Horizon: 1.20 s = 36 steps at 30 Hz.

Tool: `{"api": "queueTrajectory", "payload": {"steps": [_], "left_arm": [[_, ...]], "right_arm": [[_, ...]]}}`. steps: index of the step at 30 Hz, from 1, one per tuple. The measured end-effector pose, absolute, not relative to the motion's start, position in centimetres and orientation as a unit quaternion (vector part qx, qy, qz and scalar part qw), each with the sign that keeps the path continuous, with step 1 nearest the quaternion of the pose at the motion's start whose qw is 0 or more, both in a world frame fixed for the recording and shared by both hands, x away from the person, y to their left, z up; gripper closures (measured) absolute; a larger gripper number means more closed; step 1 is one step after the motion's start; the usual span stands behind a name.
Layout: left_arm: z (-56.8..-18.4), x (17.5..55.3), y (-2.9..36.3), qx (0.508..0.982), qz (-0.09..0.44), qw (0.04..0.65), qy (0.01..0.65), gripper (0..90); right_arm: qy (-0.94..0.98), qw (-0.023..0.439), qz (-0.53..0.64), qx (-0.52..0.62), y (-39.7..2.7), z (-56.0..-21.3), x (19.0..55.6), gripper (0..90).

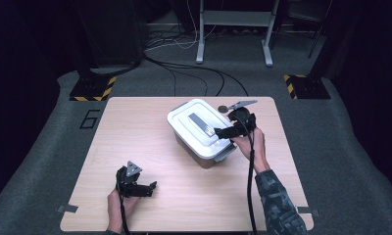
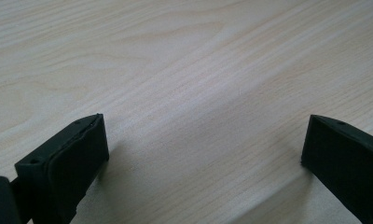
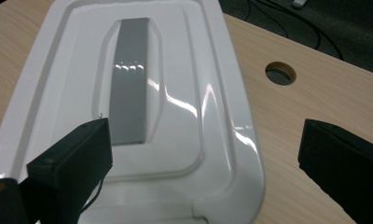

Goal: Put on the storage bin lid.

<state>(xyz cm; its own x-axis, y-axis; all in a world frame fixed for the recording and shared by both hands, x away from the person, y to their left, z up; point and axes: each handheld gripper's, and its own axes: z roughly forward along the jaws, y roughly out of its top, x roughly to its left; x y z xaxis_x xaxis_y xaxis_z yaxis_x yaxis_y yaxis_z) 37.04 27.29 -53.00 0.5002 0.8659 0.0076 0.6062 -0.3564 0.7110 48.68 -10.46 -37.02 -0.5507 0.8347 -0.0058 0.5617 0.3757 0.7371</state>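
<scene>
1. Left gripper rests near the table's front edge, jaws wide apart, nothing between them, bare wood ahead.
2. Right gripper hovers over the white box's lid, jaws spread wide, nothing held.
3. Judgement: lid looks seated; grey handle strip, just beyond the jaw tips, ungrasped.
4. No label readable on box; floor beyond table marked "6".

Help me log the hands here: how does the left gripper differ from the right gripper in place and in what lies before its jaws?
The left gripper sits near the table's front edge, far from the box; the right gripper hangs over the white lid of the grey box. Bare wood lies between the left gripper's jaws; the lid's edge lies under the right gripper's. Both stand open, holding nothing.
</scene>
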Motion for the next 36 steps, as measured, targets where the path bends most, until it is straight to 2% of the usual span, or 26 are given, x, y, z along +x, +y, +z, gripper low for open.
{"api": "queueTrajectory", "payload": {"steps": [17,24,36], "left_arm": [[-53.0,37.0,27.3,0.800,0.196,0.332,0.460,0.2],[-53.0,37.0,27.3,0.798,0.194,0.334,0.462,0.2],[-53.0,37.0,27.2,0.799,0.194,0.333,0.462,0.2]], "right_arm": [[0.782,0.210,0.350,0.472,-17.4,-39.3,43.6,0.0],[0.772,0.207,0.342,0.494,-20.1,-42.1,41.7,0.0],[0.770,0.189,0.330,0.513,-22.0,-47.7,39.4,0.0]]}}
